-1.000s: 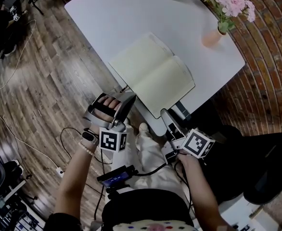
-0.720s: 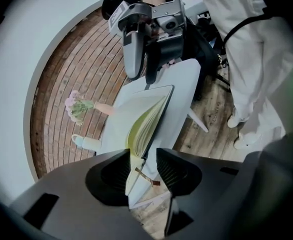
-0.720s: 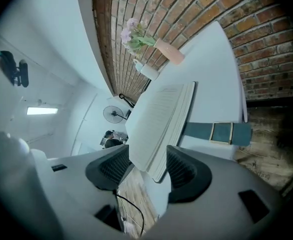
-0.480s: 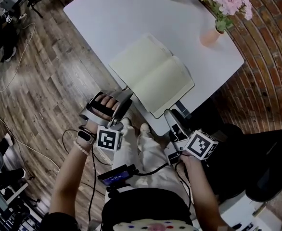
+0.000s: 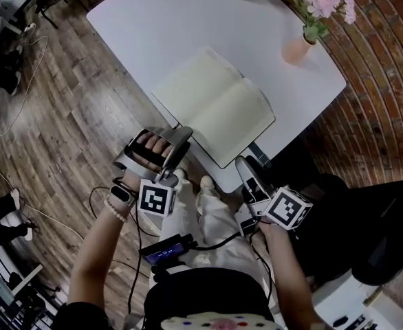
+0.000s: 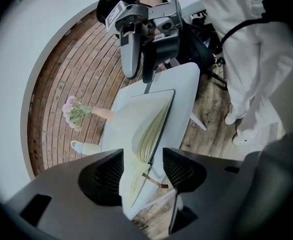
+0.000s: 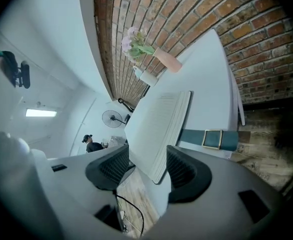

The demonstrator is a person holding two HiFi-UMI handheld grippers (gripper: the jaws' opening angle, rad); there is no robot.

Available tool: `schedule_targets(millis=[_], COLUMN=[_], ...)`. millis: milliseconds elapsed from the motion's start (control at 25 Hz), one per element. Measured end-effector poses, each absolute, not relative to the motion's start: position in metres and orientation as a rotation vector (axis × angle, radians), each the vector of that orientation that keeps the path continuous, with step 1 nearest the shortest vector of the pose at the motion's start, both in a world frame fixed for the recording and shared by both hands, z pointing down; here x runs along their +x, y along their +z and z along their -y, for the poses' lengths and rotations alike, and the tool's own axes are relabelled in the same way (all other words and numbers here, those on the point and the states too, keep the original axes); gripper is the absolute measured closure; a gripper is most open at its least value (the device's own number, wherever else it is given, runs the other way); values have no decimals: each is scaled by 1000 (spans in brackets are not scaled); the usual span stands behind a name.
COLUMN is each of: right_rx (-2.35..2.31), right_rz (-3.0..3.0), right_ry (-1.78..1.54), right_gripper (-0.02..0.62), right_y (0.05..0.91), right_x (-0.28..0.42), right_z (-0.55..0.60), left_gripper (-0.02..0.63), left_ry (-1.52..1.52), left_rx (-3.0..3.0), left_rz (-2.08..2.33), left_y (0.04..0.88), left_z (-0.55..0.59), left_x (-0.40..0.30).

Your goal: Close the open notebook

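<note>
at the near edge of the white table (image 5: 153,26), looking down on the open notebook (image 5: 215,106), lying flat with cream pages up, spine aimed roughly toward the vase of pink flowers (image 5: 299,47), nearest corner right by the rim. sitting that close to the edge, probably for an easy reach from the seated side. not yet closing anything.

holding the left gripper (image 5: 176,143) off the table, just beside the notebook's near left edge, tilted down and in. spreading its jaws wide at this very moment, with nothing between the pads, framing only the page block and a brown ribbon bookmark (image 6: 154,180) out beyond the gap. opening up, most likely, for slipping one jaw under the left cover and the other over the pages.

hovering the right gripper (image 5: 245,172) low by the table's corner, jaws apart too, gripping nothing, framing the notebook's near corner in the gap but well short of touching. waiting there, by the look of things, for steadying the right half or receiving the cover on the way over.

needing next, in all likelihood: sliding in under the left cover, lifting, folding across onto the right page.
</note>
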State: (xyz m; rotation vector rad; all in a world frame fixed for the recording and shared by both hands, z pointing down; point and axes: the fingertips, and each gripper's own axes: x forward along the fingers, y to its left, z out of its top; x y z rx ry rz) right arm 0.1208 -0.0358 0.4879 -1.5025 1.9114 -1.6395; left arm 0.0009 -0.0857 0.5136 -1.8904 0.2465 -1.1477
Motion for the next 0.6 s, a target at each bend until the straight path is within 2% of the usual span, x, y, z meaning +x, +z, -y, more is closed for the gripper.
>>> schedule_targets(millis=[400,600], right_rx=[-1549,-1549], right_rz=[-1867,-1850], right_ry=[-1630,-1623], right_gripper=[364,364], right_y=[489,492], right_x=[132,138], right_z=[31,29], left_gripper=[348,382], left_ry=[-1152,-1120], left_rx=[-1716,-1694], left_rz=[-70,-48], left_y=[517,520], left_z=[89,85], left_x=[16,25])
